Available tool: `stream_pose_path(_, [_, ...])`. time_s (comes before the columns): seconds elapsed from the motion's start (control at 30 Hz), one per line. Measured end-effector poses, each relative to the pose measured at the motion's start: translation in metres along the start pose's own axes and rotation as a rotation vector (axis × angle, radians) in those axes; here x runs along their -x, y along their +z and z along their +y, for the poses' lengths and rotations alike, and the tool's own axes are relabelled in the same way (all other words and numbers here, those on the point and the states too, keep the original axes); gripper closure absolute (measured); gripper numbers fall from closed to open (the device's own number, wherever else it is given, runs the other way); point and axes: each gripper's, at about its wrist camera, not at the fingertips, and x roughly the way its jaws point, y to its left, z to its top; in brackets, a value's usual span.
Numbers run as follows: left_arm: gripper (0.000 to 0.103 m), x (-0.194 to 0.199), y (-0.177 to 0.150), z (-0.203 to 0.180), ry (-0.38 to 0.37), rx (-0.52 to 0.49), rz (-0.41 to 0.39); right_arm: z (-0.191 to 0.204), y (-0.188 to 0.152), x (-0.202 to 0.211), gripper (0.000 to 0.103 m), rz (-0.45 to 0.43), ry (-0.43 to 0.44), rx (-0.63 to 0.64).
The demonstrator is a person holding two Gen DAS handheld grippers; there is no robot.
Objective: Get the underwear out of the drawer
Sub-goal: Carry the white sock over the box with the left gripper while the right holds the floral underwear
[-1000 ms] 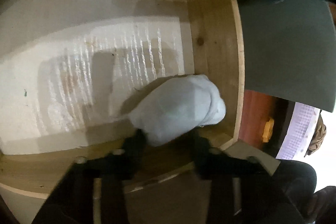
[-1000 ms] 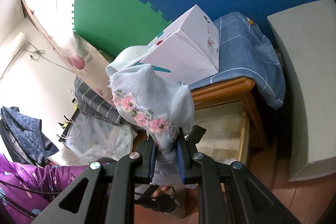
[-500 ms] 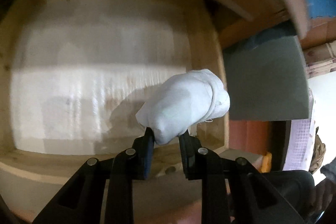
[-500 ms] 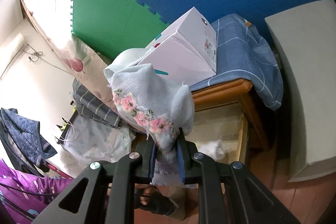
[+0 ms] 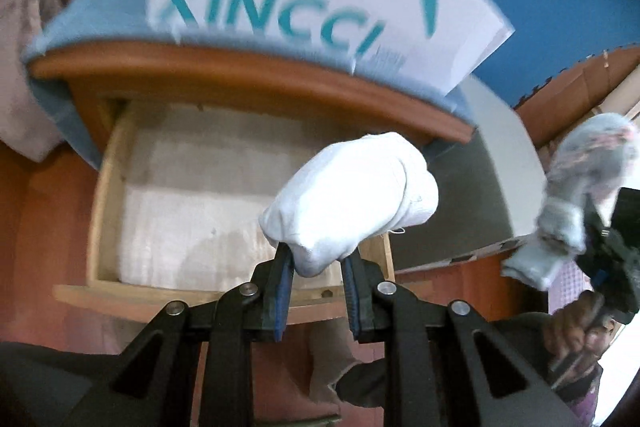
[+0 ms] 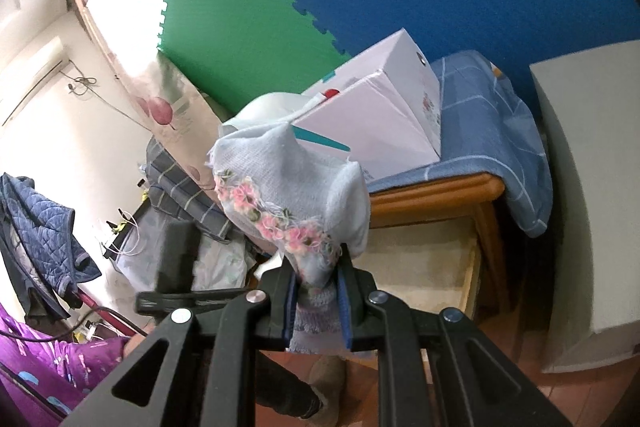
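Blue and green foam mats back a wooden nightstand whose drawer (image 5: pixel 240 187) stands open and bare. Above the drawer, the left gripper (image 5: pixel 316 279) pinches a white underwear bundle (image 5: pixel 352 199); to the drawer's right, the right gripper (image 6: pixel 316 291) is clamped on floral underwear (image 6: pixel 288 195). Both pinches should hold firm while carrying clear.

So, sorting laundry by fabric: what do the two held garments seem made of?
White underwear: probably soft matte cotton knit, bunching in rounded folds. Pale blue garment: thin open-weave or mesh-like fabric with pink floral embroidered trim and a frayed edge; fibre uncertain.
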Motion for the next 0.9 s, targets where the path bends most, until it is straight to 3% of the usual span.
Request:
stream_pose_path(0.17, [0.083,0.054,0.006,-0.014,0.033,-0.075,-0.124,0.006,0.001,0.003,0.086,-0.033,0.019,0.001])
stream_pose_path(0.5, [0.083,0.135,0.052,-0.044,0.075,-0.185,-0.329,0.021,0.0,0.001,0.086,-0.047,0.049,0.029])
stream_pose_path(0.9, [0.082,0.124,0.124,-0.067,0.15,-0.231,-0.403,0.018,0.0,0.004,0.086,-0.065,0.075,0.011])
